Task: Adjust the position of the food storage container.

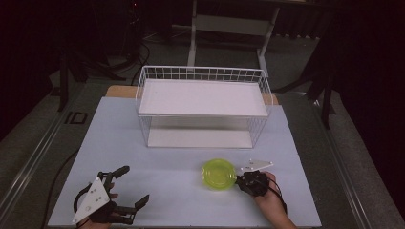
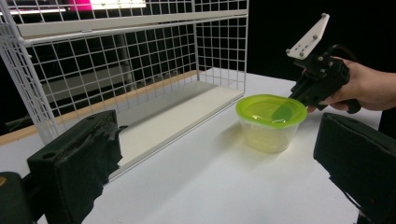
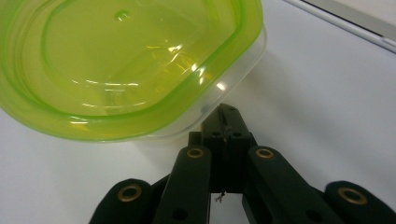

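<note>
Right gripper point(image 3: 227, 114) jaws clenched, empty, tips at lidded container point(image 3: 126, 65) rim — not grasped. Left gripper point(image 1: 125, 193) released, idle. Container on desk point(image 1: 157, 181), wire shelf point(image 1: 203, 98) bare.

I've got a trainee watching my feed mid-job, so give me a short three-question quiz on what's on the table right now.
1. True or false: the right gripper has its fingers pressed together beside the clear plastic container with the lime-green lid.
2. Where does the container stand? A) on the upper shelf of the white wire rack; B) on the white table in front of the rack; C) between the fingers of the left gripper.
3. Fill in: the left gripper's fingers stand ____, with nothing between them.

Key: 1 true; 2 B; 3 open.
</note>
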`<state>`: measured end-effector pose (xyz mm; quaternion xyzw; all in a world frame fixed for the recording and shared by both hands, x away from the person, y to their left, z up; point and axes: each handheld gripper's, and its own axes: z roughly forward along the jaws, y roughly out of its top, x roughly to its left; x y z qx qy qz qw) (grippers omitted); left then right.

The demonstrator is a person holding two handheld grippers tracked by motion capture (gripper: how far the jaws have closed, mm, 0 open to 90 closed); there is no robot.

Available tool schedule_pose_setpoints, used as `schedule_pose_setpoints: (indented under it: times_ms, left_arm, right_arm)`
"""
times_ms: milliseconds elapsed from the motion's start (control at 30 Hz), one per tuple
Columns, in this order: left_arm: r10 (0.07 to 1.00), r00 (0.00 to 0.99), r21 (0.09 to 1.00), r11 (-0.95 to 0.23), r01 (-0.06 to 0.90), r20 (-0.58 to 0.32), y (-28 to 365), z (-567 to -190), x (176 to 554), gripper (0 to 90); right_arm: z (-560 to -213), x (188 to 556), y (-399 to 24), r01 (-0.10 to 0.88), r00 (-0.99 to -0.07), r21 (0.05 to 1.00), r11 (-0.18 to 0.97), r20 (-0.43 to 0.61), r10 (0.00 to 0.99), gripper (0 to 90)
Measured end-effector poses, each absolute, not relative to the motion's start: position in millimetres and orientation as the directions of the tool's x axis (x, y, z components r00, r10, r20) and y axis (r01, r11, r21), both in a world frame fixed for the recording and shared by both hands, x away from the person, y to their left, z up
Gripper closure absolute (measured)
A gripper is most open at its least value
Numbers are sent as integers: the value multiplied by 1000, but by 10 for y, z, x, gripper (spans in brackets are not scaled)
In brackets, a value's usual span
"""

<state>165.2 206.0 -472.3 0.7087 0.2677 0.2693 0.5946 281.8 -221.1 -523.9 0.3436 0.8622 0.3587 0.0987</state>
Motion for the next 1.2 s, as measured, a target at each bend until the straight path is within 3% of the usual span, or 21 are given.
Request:
schedule_pose_setpoints:
  times_ms: [533, 1000, 1133, 1200]
  left_arm:
    - [694, 717, 987, -148, 63, 58, 2054, -4727, 1652, 14]
    - [672, 738, 985, -156, 68, 56, 2029, -4734, 1655, 14]
    - [644, 765, 989, -132, 72, 30, 2000, -4737, 1656, 14]
    - [629, 777, 989, -133, 66, 33, 1980, -4733, 1653, 14]
  right_arm:
    - [-5249, 2825, -1833, 488, -789, 683, 544, 78, 609, 900]
    - [-5076, 2752, -2112, 501, -754, 718, 483, 89, 651, 899]
    - [-5000, 2671, -2202, 479, -753, 735, 481, 61, 656, 828]
    - [-4949, 2626, -2240, 470, -754, 747, 471, 63, 653, 742]
